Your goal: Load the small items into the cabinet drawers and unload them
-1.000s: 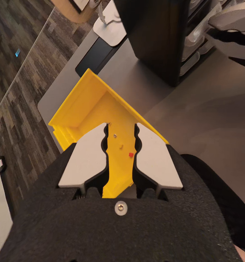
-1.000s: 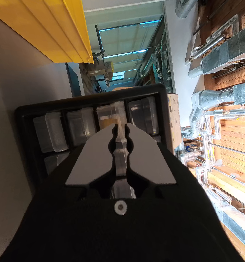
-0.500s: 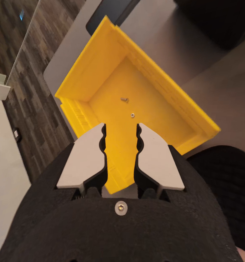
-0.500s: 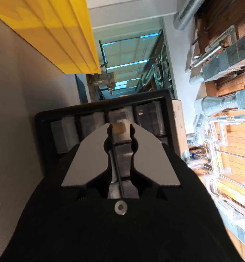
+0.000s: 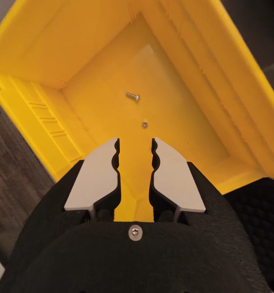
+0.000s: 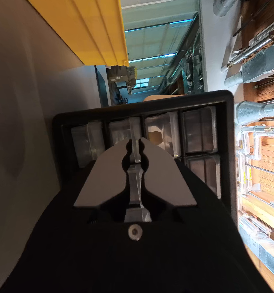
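Observation:
My left gripper (image 5: 135,139) is open and empty, low over the floor of a yellow bin (image 5: 54,47). A small silver bolt (image 5: 132,96) and a silver nut (image 5: 144,124) lie on the bin floor just ahead of the fingertips. In the right wrist view, my right gripper (image 6: 135,139) is shut on the clear handle (image 6: 134,130) of a clear drawer, second from the left in the top row of the black cabinet (image 6: 172,101). The drawer (image 6: 161,134) to its right holds something brownish.
The yellow bin's outer wall (image 6: 88,31) shows at the upper left of the right wrist view, standing on the grey table (image 6: 22,111) next to the cabinet. Dark wood-pattern floor (image 5: 14,158) lies past the table edge left of the bin. Several other clear drawers (image 6: 199,130) are closed. There is about 25 cm between the tips of the two grippers. The silver nut (image 5: 144,124) sits 7 cm or so from the ends of my left fingers. To reach the small silver bolt (image 5: 132,96) in a straight line is about 9 cm for my left fingers, about 25 cm for my right.
My right gripper let go of the drawer handle with the brownish contents, opened, moved one drawer to the left and shut on that handle. My left gripper moved closer into the yellow bin, staying open.

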